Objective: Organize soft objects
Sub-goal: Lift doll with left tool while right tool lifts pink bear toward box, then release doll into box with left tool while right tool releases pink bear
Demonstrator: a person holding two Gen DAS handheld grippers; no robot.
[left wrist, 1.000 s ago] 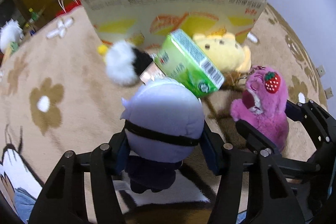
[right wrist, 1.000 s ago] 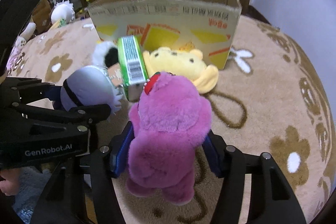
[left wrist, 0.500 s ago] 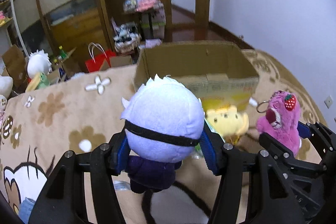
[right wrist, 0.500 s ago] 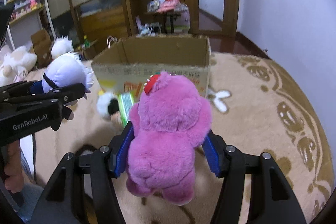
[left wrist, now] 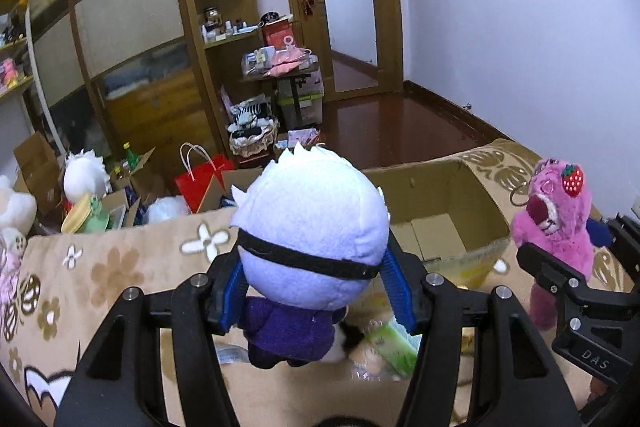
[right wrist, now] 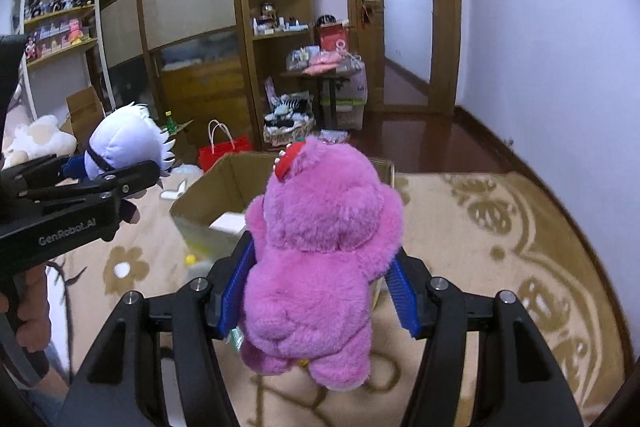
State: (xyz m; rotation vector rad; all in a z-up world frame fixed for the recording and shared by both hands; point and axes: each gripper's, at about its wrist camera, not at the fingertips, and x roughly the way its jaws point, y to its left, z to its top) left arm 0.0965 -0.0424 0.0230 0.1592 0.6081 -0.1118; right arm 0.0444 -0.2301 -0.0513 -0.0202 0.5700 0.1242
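Standing upright, head up, the pink bear (right wrist: 320,259) fills the right tongs (right wrist: 318,291).

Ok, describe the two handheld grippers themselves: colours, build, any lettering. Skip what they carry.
Both are matte black plastic frames with forked struts and silver screw heads. The left gripper and right gripper each have ribbed blue pads lining the fingers. White "GenRobot.AI" lettering runs along the left body; "DAS" is embossed on the right. A bare hand holds the left one. No cables visible.

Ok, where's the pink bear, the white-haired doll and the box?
pink bear (right wrist: 320,247), right wrist view, its back
white-haired doll (left wrist: 316,227), left wrist view, back of head
cardboard box (left wrist: 476,203), left wrist view, inner wall
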